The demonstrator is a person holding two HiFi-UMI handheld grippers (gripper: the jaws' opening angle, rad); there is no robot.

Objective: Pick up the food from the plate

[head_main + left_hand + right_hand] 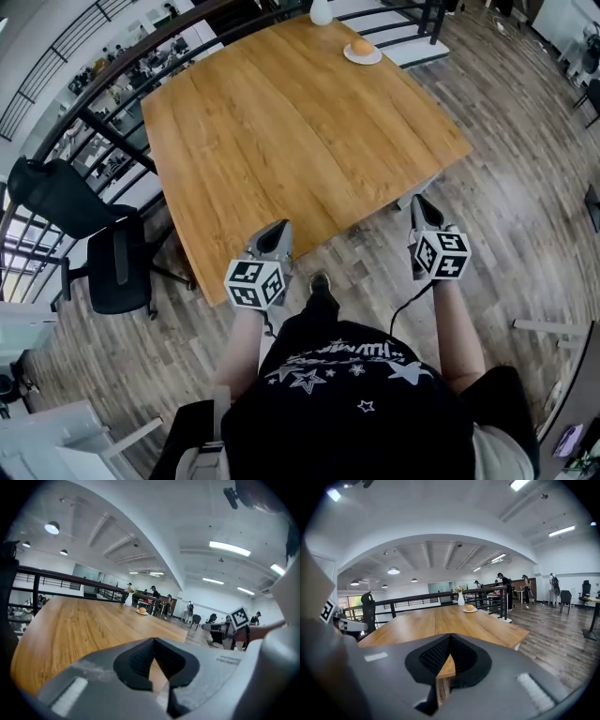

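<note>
An orange-brown bun (362,45) lies on a small white plate (375,58) at the far end of the wooden table (281,141); the bun (469,607) shows small and far off in the right gripper view, and the bun (142,610) likewise in the left gripper view. My left gripper (279,227) hangs shut and empty at the table's near edge. A little right of the near corner, my right gripper (419,200) is held over the floor, also shut with nothing in it. Both are far from the plate.
A white vase (321,11) stands just behind the plate. A black railing (94,122) runs along the table's left and far sides. A black office chair (94,244) stands left of the table. People and desks are in the background.
</note>
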